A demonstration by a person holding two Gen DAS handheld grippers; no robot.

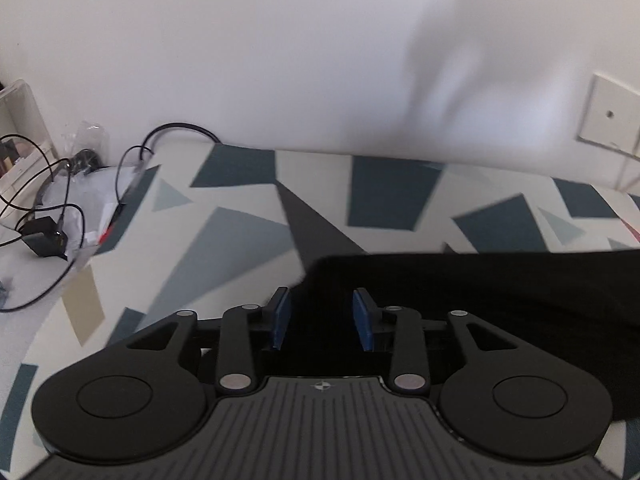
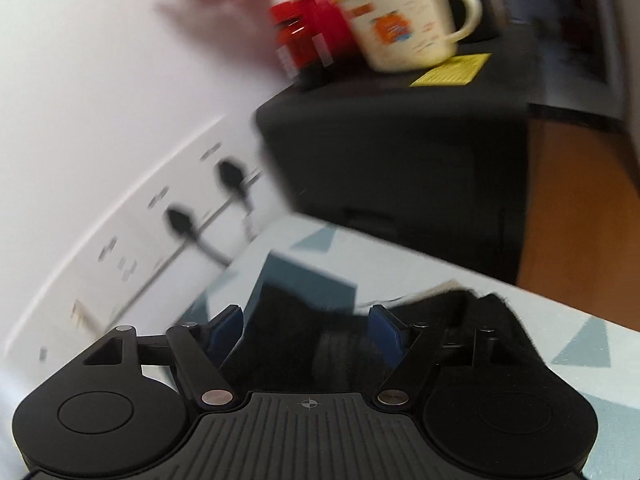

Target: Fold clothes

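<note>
A black garment (image 1: 500, 292) lies on a surface covered in a cloth of white, blue and grey triangles (image 1: 224, 240). My left gripper (image 1: 322, 318) is over the garment's near left edge. Its blue pads (image 1: 280, 316) stand apart and press on nothing, with black cloth showing in the gap. In the right wrist view the same black garment (image 2: 472, 308) lies rumpled on the patterned cloth (image 2: 580, 344). My right gripper (image 2: 306, 330) hangs over it with wide jaws, and dark cloth shows below the gap. Both views are motion-blurred.
Tangled black cables and a black adapter (image 1: 44, 236) lie at the surface's far left, by a white wall with a socket plate (image 1: 608, 114). Past the right end stands a black cabinet (image 2: 400, 160) carrying a cream mug (image 2: 408, 20), a red object (image 2: 312, 32) and a yellow coaster (image 2: 452, 70). Two plugs (image 2: 232, 176) sit in the wall.
</note>
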